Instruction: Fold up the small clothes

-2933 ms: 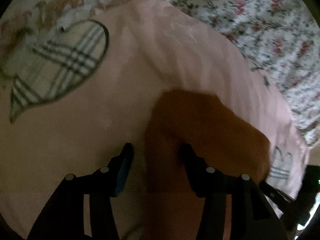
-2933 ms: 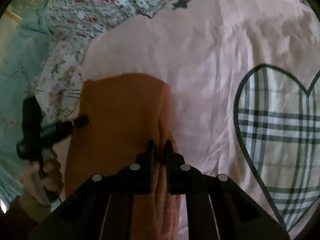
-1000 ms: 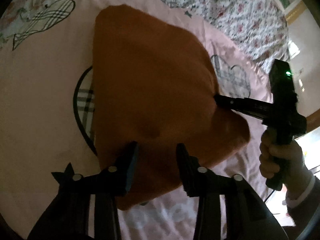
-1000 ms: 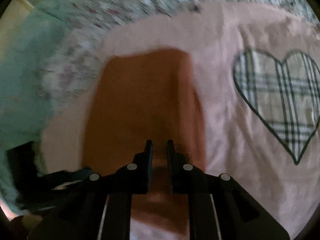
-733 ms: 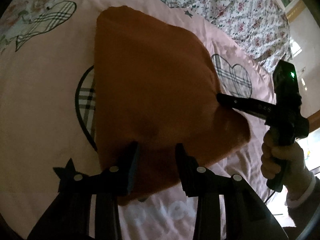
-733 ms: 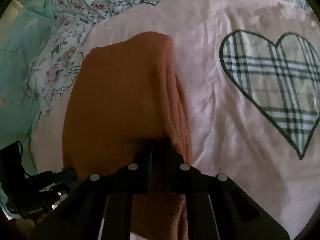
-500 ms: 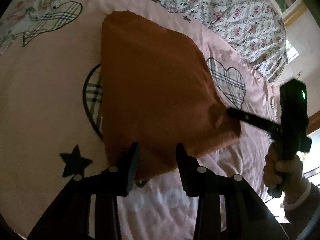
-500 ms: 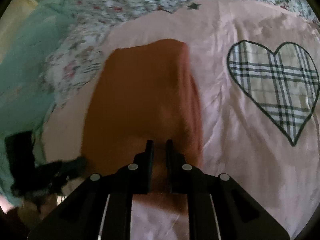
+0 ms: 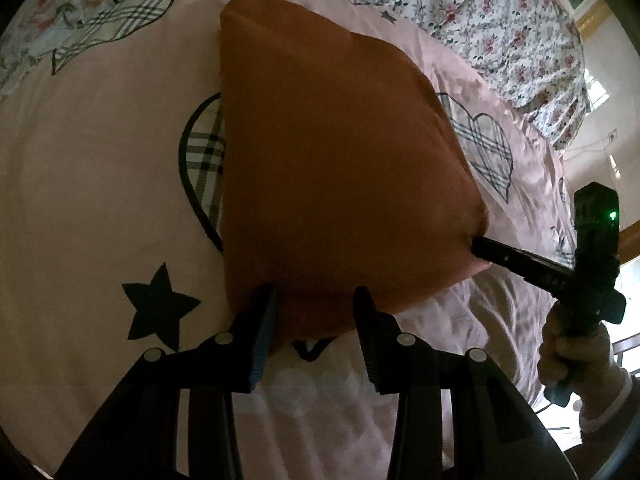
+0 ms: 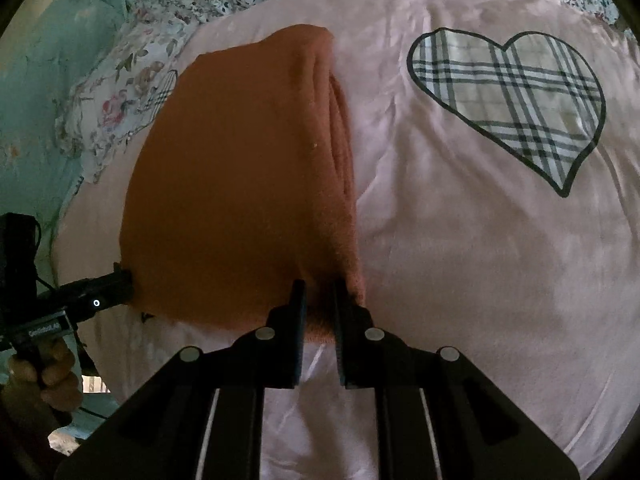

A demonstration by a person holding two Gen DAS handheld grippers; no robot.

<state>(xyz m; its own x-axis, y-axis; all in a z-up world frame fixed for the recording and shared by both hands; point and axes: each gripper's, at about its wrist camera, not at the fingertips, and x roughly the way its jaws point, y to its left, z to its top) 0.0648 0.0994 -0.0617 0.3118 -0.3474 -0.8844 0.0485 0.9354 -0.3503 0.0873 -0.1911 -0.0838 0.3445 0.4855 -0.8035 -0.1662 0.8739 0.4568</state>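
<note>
**Garment pulling clear of the blanket, fold showing**

Now showing whole instead of filling the lenses: the rust-orange garment [image 9: 332, 160], already doubled, with the stacked layers running along its right edge in the right wrist view. Spreading out over the middle of the pink blanket [image 10: 480, 260], far end resting on it, near end coming towards both cameras and partly covering one plaid heart [image 9: 202, 160].

Pinching the near right corner: the right claw [image 10: 319, 292], fingers pressed close with the thick edge sandwiched between them. Standing spread at the near left corner: the left claw [image 9: 314, 300], fingers well apart and straddling the edge; not possible to tell whether any fabric is actually being gripped there.

Backing away compared with three seconds ago, when both cameras were sitting low over the cloth and seeing only a patch of it. Widening steadily over the last second too, with a black star [image 9: 158, 304] and the floral sheet [image 9: 500, 20] beyond the blanket coming into sight.

Probably meaning one fold done and the near edge being lifted and squared for the next. Worth watching the left corner: with those fingers apart, risking a lopsided pull from the right side alone.
</note>
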